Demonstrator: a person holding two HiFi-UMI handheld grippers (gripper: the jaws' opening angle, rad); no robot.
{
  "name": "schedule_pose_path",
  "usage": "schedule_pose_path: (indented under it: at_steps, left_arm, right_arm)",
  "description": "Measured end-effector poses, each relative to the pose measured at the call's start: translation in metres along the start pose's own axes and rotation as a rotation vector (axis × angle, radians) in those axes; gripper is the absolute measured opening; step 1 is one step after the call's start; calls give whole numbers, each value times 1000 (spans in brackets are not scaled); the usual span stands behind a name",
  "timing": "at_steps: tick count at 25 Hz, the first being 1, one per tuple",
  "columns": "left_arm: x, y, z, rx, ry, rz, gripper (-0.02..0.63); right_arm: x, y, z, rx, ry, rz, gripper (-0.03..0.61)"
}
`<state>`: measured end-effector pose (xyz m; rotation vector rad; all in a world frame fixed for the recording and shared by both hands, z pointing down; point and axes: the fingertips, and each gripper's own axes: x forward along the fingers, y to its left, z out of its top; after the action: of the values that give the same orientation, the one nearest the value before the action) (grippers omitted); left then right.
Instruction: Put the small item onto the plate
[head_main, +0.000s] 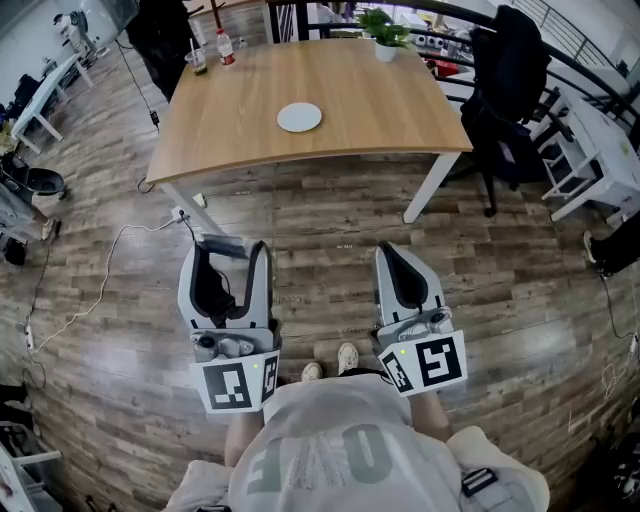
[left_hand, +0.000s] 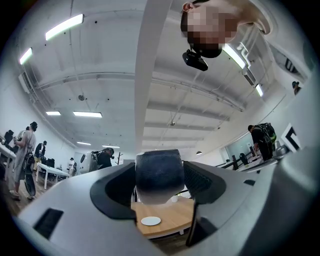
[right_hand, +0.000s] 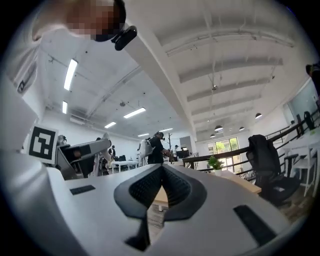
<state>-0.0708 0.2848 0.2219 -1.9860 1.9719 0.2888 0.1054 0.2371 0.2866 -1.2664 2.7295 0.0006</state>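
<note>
Head view shows a person standing on a wood floor (head_main: 330, 215), a gripper in each hand low in the frame, both pointing up the frame toward a table (head_main: 400, 100). Left gripper (head_main: 230, 248), lower left of centre, has its jaws spread wide around the item (left_hand: 159, 176), a dark rounded piece with a paler underside, which fills the gap with a pad against each side. It is held in the air over the floor, well apart from the table. Right gripper (head_main: 392, 252), just right of centre, has its jaws drawn together at the tips with nothing between them; the right gripper view shows the two ribbed pads meeting in a point. A white plate (head_main: 299, 117) lies flat near the middle of the tabletop, upper centre of the frame, and shows again small under the item in the left gripper view. At the table's far edge stand a potted plant (head_main: 385, 35), upper right, and a bottle (head_main: 226, 47) beside a cup (head_main: 198, 62), upper left. A chair (head_main: 505, 90) draped in black stands off the table's right end.
</note>
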Motion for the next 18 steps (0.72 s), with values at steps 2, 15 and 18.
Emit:
schedule_pose_path:
  at_steps: [2,15,18]
  left_arm:
    - [5,-6,-4,3,5,3,304]
    - [24,-28,-18,25,-7,87,304]
    - [38,-25,-24,28,-17,90,304]
  right_arm:
    - [1,-9,-1,-11,7,-11,17]
    - [-1,-71,-17,38,11,-2,17]
    - [9,-77,-15,6,6,8,17]
